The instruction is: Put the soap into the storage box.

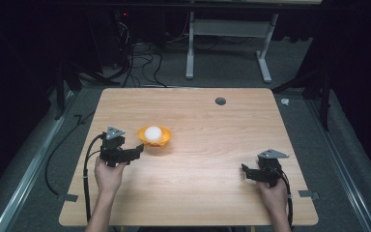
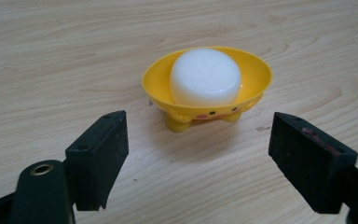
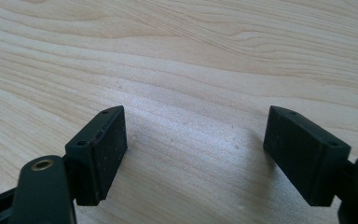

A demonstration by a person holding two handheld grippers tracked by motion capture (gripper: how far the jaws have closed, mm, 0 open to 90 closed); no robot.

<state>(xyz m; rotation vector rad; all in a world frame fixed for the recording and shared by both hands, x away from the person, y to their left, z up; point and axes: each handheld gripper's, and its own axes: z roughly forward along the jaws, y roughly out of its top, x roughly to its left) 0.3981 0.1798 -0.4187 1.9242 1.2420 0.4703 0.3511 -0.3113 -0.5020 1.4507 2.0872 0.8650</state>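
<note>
My left gripper (image 2: pixel 198 154) has its jaws spread wide and holds nothing; the yellow bowl (image 2: pixel 256 74) stands on the table (image 2: pixel 51 56) just ahead at twelve o'clock, clear of both pads and centred on the gap, with a white round block (image 2: pixel 205 77) sitting inside it. My right gripper (image 3: pixel 196 154) is just as wide open, holding nothing, with bare wood between its pads. From above, the bowl (image 1: pixel 165 138) lies at about two o'clock from my left gripper (image 1: pixel 137 149) and well apart from my right gripper (image 1: pixel 245 170), at roughly ten o'clock from it.
</note>
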